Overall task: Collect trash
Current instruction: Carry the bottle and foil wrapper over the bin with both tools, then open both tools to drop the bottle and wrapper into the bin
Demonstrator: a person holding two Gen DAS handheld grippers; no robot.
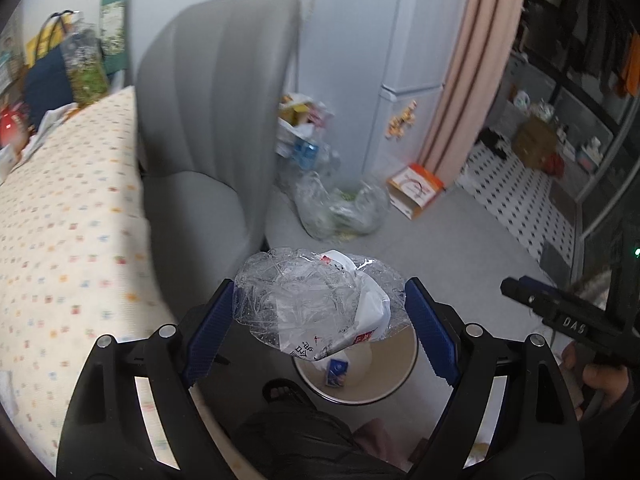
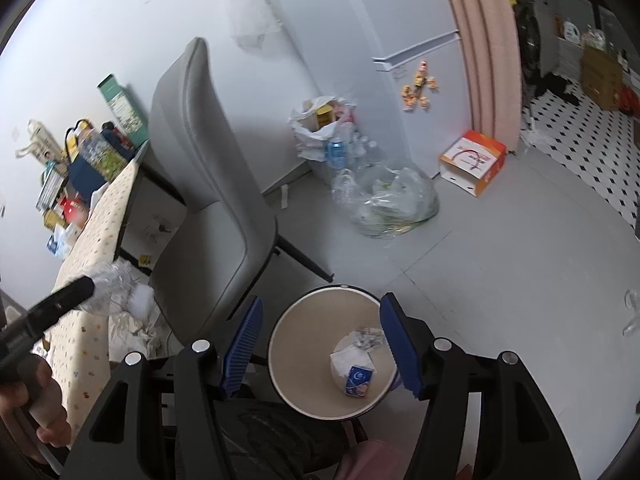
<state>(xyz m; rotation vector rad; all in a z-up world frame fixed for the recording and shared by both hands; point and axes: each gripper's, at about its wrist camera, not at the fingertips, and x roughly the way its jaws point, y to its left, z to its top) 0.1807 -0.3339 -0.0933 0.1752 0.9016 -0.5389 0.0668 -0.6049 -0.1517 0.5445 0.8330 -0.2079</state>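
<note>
My left gripper [image 1: 320, 292] is shut on a crumpled clear plastic wrapper with a white printed bag [image 1: 316, 304] in it, which fills the gap between the blue pads. It hangs over the near edge of a round cream waste bin [image 1: 394, 354]. In the right wrist view the bin [image 2: 292, 356] stands on the floor right under my right gripper [image 2: 320, 300], which is open with nothing between its fingers. A small blue and white carton [image 2: 358, 380] and white paper scraps [image 2: 348, 356] lie in the bin. The left gripper's finger [image 2: 68, 296] and its plastic [image 2: 114, 286] show at the left.
A grey chair [image 2: 208, 184] stands just left of the bin, beside a table with a dotted cloth [image 1: 68, 216]. On the floor behind are a clear bag of rubbish [image 2: 392, 204], a white bag with bottles [image 2: 328, 136] and an orange-white box [image 2: 474, 160]. A clear scrap [image 2: 632, 312] lies at the right.
</note>
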